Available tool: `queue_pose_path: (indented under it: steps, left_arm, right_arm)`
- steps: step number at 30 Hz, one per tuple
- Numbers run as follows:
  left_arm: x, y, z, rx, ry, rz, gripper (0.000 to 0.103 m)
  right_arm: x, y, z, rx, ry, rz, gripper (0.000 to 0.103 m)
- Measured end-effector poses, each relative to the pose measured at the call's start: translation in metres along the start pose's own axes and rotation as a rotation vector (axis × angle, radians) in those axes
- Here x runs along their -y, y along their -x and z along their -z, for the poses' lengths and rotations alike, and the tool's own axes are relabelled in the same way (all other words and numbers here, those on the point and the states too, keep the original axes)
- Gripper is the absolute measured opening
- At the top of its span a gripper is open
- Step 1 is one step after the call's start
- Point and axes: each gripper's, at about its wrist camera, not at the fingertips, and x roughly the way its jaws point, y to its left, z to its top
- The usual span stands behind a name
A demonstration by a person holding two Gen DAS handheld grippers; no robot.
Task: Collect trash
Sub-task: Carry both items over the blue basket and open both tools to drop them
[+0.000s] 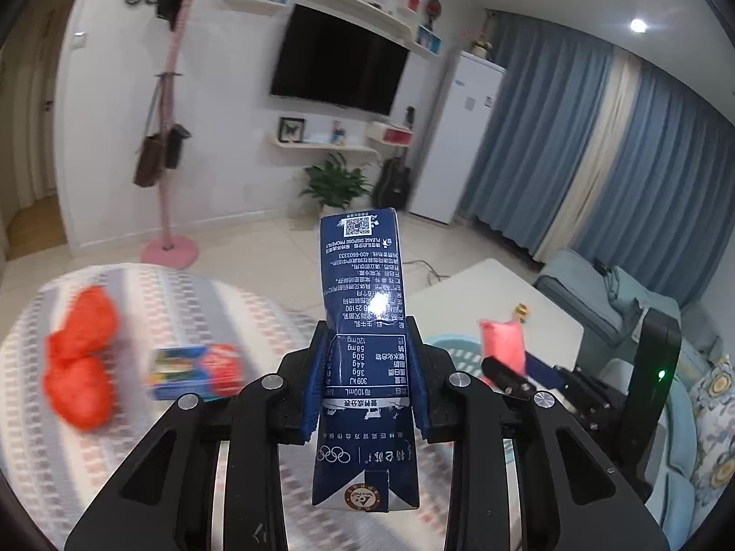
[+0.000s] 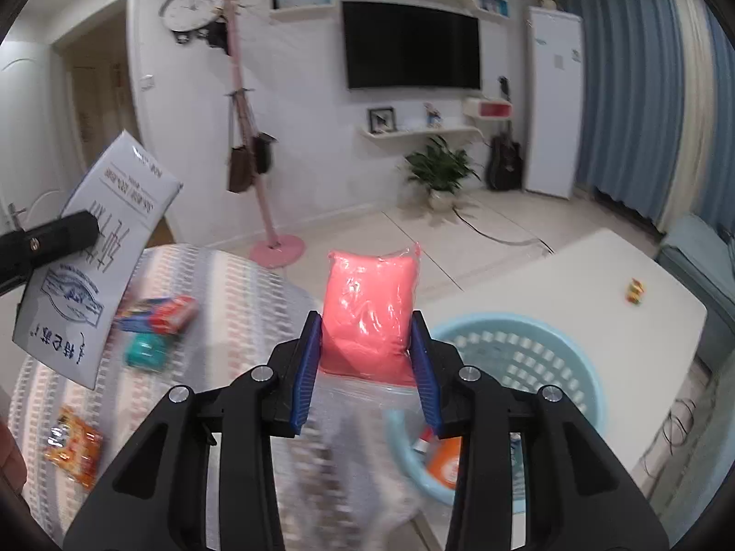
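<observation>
**Trash held in both grippers, above the round table**

Trash is gripped on both sides. The left gripper [image 1: 367, 367] has its jaws narrowed onto a dark blue carton [image 1: 363, 321], pads pressed on its two sides; the carton stands up between them with its print upside down. The right gripper [image 2: 367, 358] has its jaws closed on a clear bag [image 2: 370, 303] filled with something pink; the filled part rises above the pads, and the empty plastic below them blurs away.

Taking the round table [image 1: 193, 294] with its striped cloth as the landmark: both grippers hover above its near edge. On the cloth lie an orange bag [image 1: 80, 358], a blue and red packet [image 1: 197, 372], a teal item [image 2: 147, 351] and an orange wrapper [image 2: 73, 447], all smeared so that no print can be read. Just right of the table sits a pale blue basket [image 2: 542, 353], its lower part hidden behind the right gripper's arms; something orange lies inside. Right of that stands a white table [image 2: 574, 275] with a small yellow thing [image 2: 635, 291] on it.

Beyond the table are a pink coat stand [image 2: 257, 183], a dark TV [image 2: 411, 46], a plant [image 2: 438, 167] and blue curtains [image 1: 643, 147].
</observation>
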Motion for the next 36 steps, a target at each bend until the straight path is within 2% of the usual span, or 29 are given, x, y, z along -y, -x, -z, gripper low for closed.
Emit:
queue_pose_path:
  steps: [11, 17, 23, 25, 26, 27, 29, 36]
  left_arm:
    - [0.073, -0.114, 0.02, -0.157, -0.007, 0.054, 0.03]
    - [0.093, -0.163, 0.031, -0.235, 0.028, 0.063, 0.03]
    - [0.103, -0.184, 0.039, -0.279, 0.022, 0.066, 0.03]
    - [0.105, -0.186, 0.041, -0.284, 0.025, 0.071, 0.031]
    - [0.103, -0.186, 0.04, -0.281, 0.027, 0.071, 0.035]
    - [0.1, -0.186, 0.039, -0.281, 0.031, 0.073, 0.047]
    - [0.098, -0.184, 0.039, -0.271, 0.042, 0.077, 0.056]
    - [0.092, -0.173, 0.044, -0.268, 0.044, 0.077, 0.056]
  right_arm:
    - [0.123, -0.058, 0.048, -0.197, -0.17, 0.103, 0.035]
    - [0.147, -0.086, 0.075, -0.292, -0.173, 0.174, 0.035]
    - [0.16, -0.099, 0.082, -0.323, -0.205, 0.155, 0.037]
    - [0.162, -0.098, 0.082, -0.324, -0.216, 0.159, 0.043]
    - [0.164, -0.097, 0.082, -0.322, -0.226, 0.164, 0.05]
    - [0.168, -0.095, 0.083, -0.319, -0.235, 0.165, 0.056]
    - [0.171, -0.091, 0.083, -0.31, -0.254, 0.16, 0.057]
    - [0.172, -0.08, 0.085, -0.305, -0.286, 0.157, 0.057]
